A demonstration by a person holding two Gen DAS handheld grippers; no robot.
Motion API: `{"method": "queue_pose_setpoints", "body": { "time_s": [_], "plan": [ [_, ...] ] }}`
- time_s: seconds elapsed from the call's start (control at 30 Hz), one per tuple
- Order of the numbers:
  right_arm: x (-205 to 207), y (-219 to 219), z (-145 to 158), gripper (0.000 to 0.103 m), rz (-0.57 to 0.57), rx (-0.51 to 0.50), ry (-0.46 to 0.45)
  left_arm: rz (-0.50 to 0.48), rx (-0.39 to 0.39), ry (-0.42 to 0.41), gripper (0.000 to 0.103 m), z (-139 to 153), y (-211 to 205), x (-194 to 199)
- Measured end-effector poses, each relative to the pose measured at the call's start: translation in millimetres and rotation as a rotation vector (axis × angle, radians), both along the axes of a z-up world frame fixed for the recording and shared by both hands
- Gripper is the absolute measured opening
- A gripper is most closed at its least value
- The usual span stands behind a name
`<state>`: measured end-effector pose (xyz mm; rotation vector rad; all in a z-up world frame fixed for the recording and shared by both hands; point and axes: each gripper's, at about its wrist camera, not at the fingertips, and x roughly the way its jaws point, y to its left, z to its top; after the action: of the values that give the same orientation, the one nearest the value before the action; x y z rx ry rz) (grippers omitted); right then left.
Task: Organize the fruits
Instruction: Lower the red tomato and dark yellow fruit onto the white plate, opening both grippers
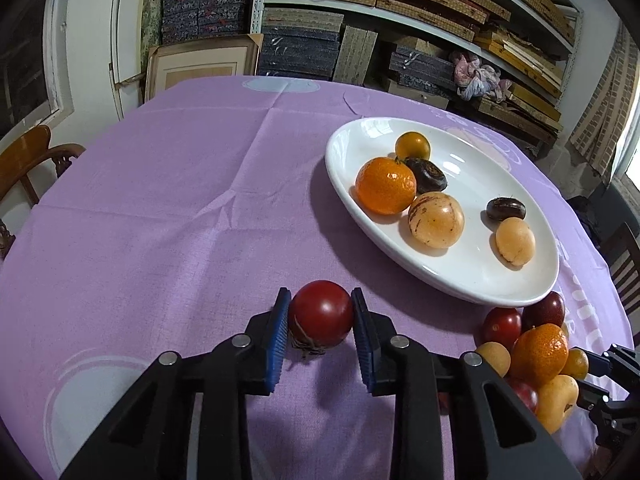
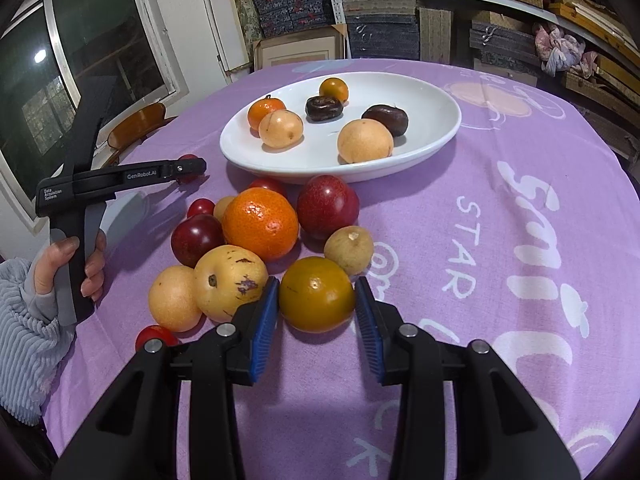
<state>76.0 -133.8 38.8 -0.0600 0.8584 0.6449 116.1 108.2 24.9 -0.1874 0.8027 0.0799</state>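
— Well, is the left gripper [image 1: 321, 312] holding anything?
— Yes, it's clamped on a red tomato [image 1: 321, 314], short of the white plate [image 1: 472, 284].
— And the right gripper [image 2: 316, 300]?
— Clenched round a green-orange fruit [image 2: 316, 294], nearer than the plate.

Metal shelves [image 1: 420, 20] of stacked boxes are lining the back wall, a dark window [image 2: 80, 52] reflecting a lamp beside a wooden chair [image 1: 28, 160].

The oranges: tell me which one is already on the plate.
The smaller orange at the white plate's left end, touching a pale yellow fruit. The bigger orange lies in the pile on the tablecloth.
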Motion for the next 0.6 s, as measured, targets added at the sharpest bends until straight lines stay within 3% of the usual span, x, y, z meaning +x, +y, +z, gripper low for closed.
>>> {"method": "queue_pose_setpoints", "body": {
  "time_s": [0.07, 0.17, 0.27, 0.33, 0.43, 0.6],
  "plan": [
    [0, -4, 8, 0.038, -0.023, 0.015, -0.033, 0.002, -0.013, -0.048, 0.03, 17, -2, -9],
    [9, -10, 49, 0.038, -0.042, 0.065, -0.106, -0.041, 0.028, -0.105, 0.03, 54, -17, -6],
    [34, -2, 101, 0.038, -0.058, 0.035, -0.211, -0.081, 0.076, -0.13, 0.031, 91, -34, 21],
    [62, 9, 119, 0.038, -0.074, 0.021, -0.221, -0.092, 0.099, -0.128, 0.031, 103, -46, 47],
    [114, 30, 111, 0.038, -0.101, -0.018, -0.17, -0.106, 0.11, -0.071, 0.031, 93, -62, 84],
    [181, 53, 59, 0.038, -0.139, -0.052, -0.028, -0.178, 0.108, 0.027, 0.031, 41, -94, 112]
  ]
}}
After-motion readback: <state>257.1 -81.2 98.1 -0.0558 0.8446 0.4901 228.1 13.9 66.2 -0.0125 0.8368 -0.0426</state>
